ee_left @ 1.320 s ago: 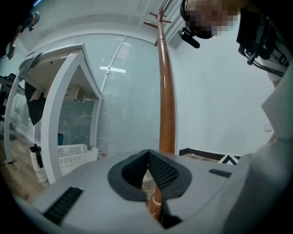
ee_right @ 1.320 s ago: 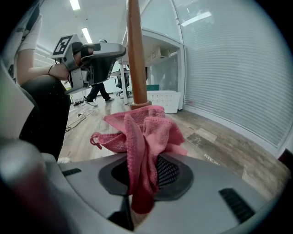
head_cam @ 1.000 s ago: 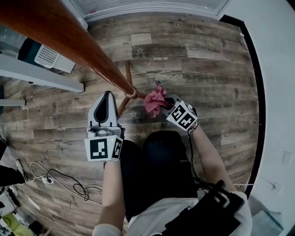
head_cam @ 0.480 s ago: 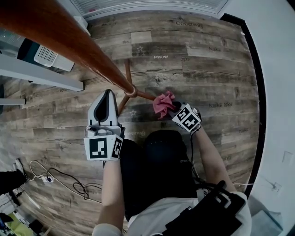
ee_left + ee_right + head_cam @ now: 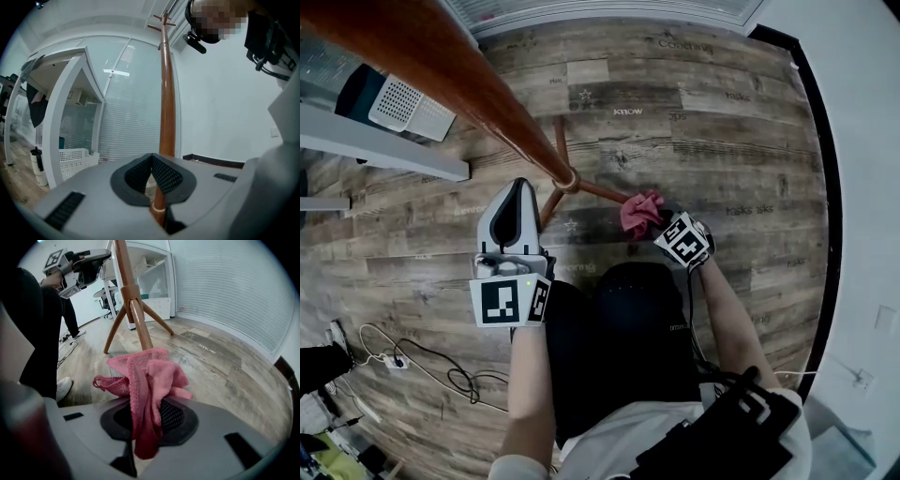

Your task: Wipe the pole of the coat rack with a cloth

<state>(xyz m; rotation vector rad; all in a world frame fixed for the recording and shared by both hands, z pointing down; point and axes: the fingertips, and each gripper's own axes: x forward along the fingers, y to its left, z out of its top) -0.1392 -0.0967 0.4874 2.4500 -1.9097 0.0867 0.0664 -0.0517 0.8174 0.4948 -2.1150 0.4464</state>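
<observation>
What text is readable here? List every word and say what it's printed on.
"know": printed on the floor, beyond the coat rack base.
"tasks": on the floor, farther right.
"tasks asks": on the floor, right of the cloth.
Other floor print is too blurred to read.

The head view looks steeply down the pole [image 5: 441,66] to the floor [image 5: 722,141]. The left gripper view tilts up along that pole — the right gripper view, low, faces its splayed legs [image 5: 140,324] nearby.

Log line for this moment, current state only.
left gripper: shut, empty | right gripper: shut on pink cloth | contact: cloth apart from pole, near rack leg
</observation>
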